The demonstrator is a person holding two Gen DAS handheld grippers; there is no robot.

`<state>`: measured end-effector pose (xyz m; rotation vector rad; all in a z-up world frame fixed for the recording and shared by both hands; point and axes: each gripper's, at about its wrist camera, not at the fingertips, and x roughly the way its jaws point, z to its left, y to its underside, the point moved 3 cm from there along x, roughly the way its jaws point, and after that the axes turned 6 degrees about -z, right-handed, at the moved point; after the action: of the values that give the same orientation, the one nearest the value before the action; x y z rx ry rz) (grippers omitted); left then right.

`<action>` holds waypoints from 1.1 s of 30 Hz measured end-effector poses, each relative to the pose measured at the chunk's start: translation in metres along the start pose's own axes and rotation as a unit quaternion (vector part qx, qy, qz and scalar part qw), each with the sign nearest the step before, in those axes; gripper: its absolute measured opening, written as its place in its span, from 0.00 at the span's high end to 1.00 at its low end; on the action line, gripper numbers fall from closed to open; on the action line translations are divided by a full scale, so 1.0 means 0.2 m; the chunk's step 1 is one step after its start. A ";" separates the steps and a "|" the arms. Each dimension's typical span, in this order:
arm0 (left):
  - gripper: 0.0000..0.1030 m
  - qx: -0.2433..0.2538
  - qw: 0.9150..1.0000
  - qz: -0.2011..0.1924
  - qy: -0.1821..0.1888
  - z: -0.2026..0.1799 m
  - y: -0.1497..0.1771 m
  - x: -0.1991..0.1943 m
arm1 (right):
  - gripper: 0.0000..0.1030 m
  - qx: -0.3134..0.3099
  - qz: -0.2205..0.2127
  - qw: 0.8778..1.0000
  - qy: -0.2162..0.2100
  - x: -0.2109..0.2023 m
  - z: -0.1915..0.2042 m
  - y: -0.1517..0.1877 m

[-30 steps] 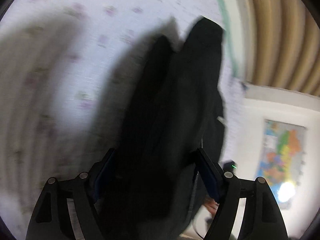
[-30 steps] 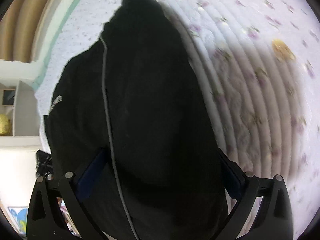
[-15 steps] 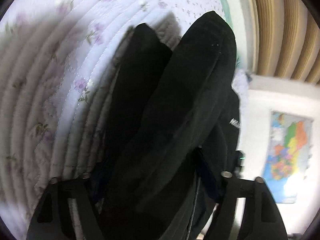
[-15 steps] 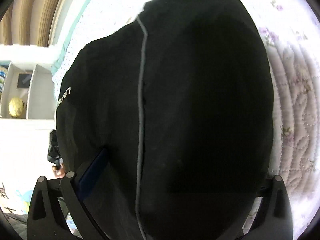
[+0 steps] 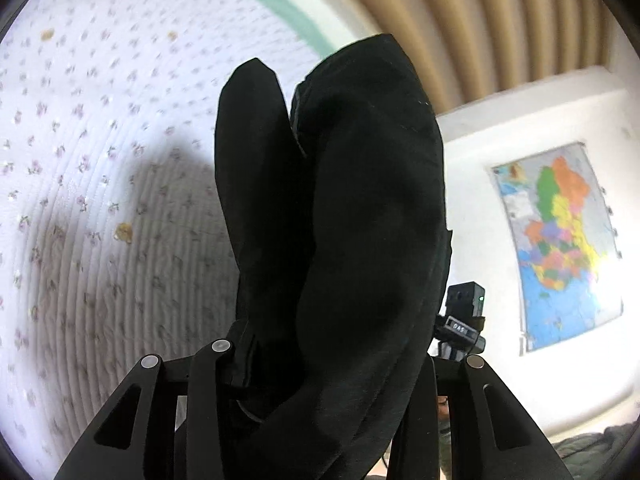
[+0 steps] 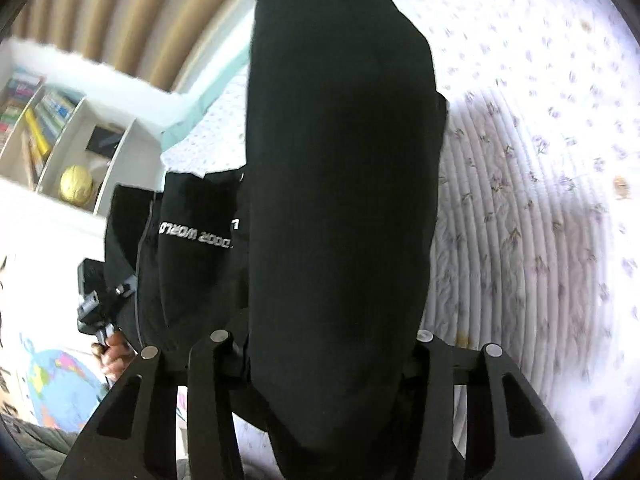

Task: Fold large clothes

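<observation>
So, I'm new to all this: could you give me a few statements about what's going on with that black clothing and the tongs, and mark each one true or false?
1. Both tongs are clamped on the black garment. True: it hangs bunched from the left tongs and the right tongs.
2. The garment lies flat on the bed. False: it is lifted above the floral quilt.
3. White lettering shows on the garment. True, in the right view.
4. The quilt is plain blue. False: it is white with small purple flowers.
5. A colourful map hangs on the wall. True.
</observation>
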<state>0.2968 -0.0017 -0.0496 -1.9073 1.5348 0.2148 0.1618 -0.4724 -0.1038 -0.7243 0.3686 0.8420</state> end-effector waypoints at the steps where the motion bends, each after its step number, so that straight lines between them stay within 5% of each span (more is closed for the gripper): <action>1: 0.61 0.000 1.000 -0.004 0.005 -0.01 0.03 -0.05 | 0.48 -0.003 -0.003 1.000 -0.001 -0.03 0.05 0.03; 9: 0.61 -0.042 0.998 -0.002 0.035 0.05 0.28 -0.35 | 0.48 0.014 0.003 1.000 -0.006 -0.40 0.16 0.25; 15: 0.61 -0.094 0.995 0.030 0.013 0.32 0.57 -0.25 | 0.48 0.035 0.045 0.998 0.033 -0.30 0.06 0.43; 23: 0.53 -0.141 0.988 -0.049 0.050 0.89 0.73 -0.27 | 0.48 0.008 0.031 0.997 0.070 -0.15 -0.19 0.54; 26: 0.48 -0.180 0.976 -0.067 0.101 1.08 0.79 -0.22 | 0.47 0.017 0.030 0.998 0.060 -0.19 -0.38 0.65; 30: 0.48 -0.171 0.972 -0.082 0.140 1.13 0.84 -0.23 | 0.30 0.033 0.005 0.998 0.043 -0.11 -0.50 0.77; 33: 0.48 -0.154 0.973 -0.087 0.145 1.13 0.86 -0.23 | 0.27 0.044 -0.018 0.999 0.027 -0.14 -0.61 0.80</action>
<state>0.1873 0.1536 -0.2657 -2.3933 1.5801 0.1022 0.0173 -0.5018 -0.2438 -0.6707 0.4377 0.7692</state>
